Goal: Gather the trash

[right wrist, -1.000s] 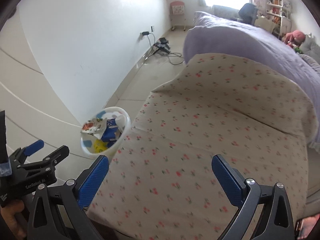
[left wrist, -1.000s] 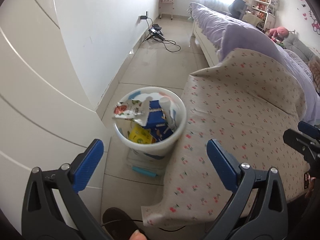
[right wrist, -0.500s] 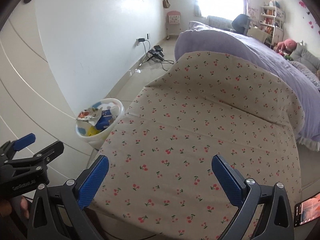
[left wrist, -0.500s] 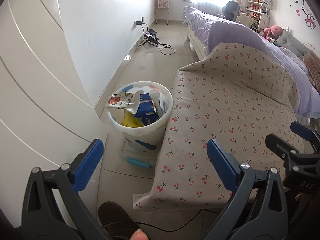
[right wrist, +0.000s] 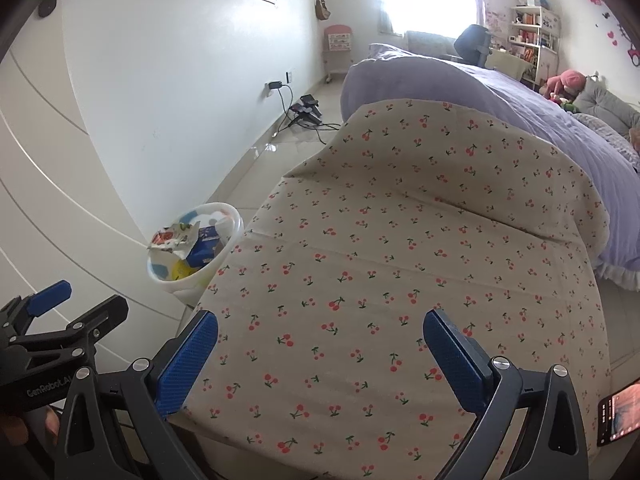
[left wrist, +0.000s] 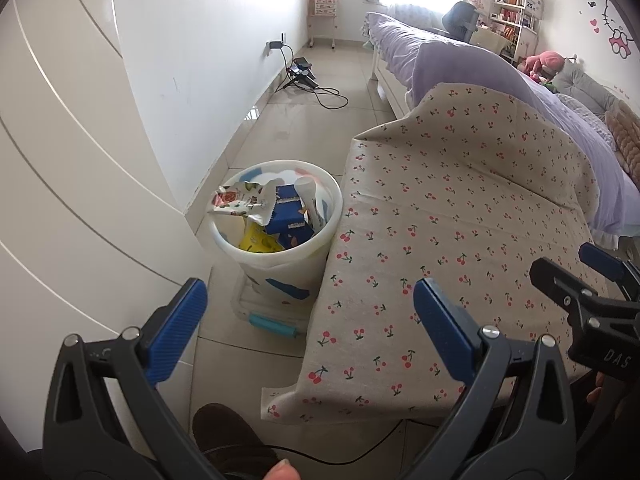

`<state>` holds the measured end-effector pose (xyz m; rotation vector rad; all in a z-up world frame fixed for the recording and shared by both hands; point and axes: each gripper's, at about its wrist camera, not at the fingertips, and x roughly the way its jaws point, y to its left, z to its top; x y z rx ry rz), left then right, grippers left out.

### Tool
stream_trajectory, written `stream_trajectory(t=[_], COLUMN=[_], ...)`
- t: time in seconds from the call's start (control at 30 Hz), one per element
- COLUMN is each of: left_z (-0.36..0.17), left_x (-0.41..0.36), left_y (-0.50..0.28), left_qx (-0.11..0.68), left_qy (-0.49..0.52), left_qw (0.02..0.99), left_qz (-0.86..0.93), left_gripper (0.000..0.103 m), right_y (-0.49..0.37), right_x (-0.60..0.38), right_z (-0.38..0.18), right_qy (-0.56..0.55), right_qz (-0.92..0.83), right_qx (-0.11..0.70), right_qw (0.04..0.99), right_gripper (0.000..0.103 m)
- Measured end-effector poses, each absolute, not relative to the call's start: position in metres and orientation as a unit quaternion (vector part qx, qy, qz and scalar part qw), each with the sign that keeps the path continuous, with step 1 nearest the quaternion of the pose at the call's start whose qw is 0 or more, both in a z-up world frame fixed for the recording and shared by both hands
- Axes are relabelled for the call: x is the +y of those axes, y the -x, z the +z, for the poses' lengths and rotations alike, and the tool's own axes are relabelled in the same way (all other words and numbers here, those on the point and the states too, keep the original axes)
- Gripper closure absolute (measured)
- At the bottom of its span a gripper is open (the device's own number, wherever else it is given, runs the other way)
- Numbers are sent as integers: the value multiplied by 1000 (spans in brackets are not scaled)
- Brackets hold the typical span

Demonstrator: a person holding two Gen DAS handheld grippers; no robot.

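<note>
Your left gripper [left wrist: 306, 304] and right gripper [right wrist: 320, 354] both gape wide, holding nothing. The white plastic bin [left wrist: 276, 236], crammed with wrappers [left wrist: 240, 202], stands on the floor touching the cherry-print tablecloth [left wrist: 440, 216]. Scan that bare cloth before finishing.

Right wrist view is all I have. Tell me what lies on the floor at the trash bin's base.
Observer: A teal handle, fixed to something clear, lies at the near foot of the bin.
Operator: Check the left gripper's load.
Observer: The left gripper is open, with nothing between its fingers.
Operator: Report what is under it.
Observer: A dark shoe stands on the tiles, with a black cable running beside it.
</note>
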<state>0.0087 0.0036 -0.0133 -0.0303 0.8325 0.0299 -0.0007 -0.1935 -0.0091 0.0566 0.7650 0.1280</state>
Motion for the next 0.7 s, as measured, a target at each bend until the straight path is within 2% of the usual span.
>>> stream_trajectory(t=[0.7], left_z=[-15], left_x=[4], left_y=[-7], left_qx=[407], left_qy=[17], left_qw=[913], left_qz=[14], left_gripper=[1], right_y=[2], right_x=[-194], right_z=[-9], right_qy=[-32], right_qz=[59], right_qx=[373], right_qw=[925], right_gripper=[0])
